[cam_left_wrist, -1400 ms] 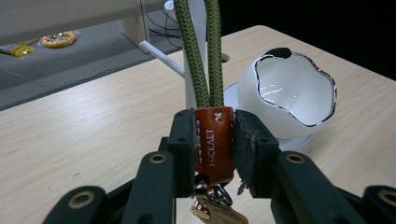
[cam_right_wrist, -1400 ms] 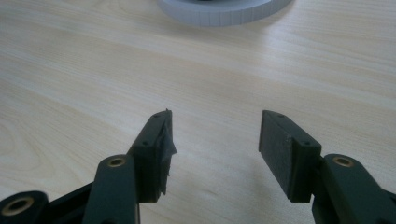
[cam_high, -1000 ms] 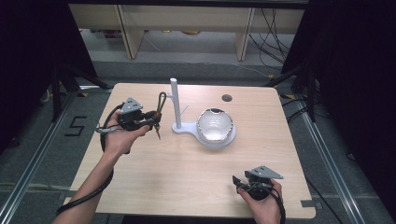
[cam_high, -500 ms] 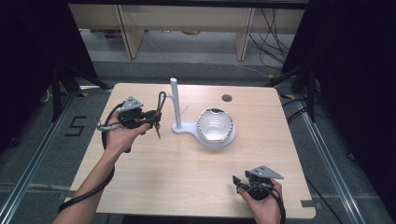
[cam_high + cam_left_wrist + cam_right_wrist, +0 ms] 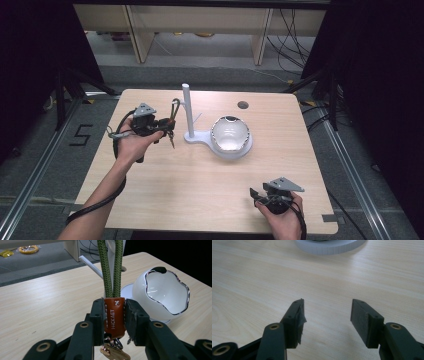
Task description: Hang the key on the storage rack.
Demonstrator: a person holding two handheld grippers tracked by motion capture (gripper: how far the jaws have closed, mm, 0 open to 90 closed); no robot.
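My left gripper [image 5: 167, 124] is shut on a keychain [image 5: 114, 315]: an orange leather tab with a green rope loop [image 5: 110, 267] rising from it and metal keys [image 5: 115, 352] hanging below. In the high view the keychain [image 5: 173, 116] is held just left of a white stand's upright post [image 5: 187, 111]. The stand's base carries a white bowl [image 5: 230, 136] with a shiny rim, seen also in the left gripper view as the bowl [image 5: 162, 296]. My right gripper [image 5: 255, 194] rests low near the table's front right, open, with bare wood between its jaws [image 5: 327, 315].
The wooden table [image 5: 200, 190] has a small dark hole [image 5: 243, 105] near its back edge. The stand's round base edge [image 5: 329, 246] lies ahead of the right gripper. Shelving and cables sit on the floor behind the table.
The left gripper with the keychain has edged slightly toward the post. The right gripper has stayed in place.
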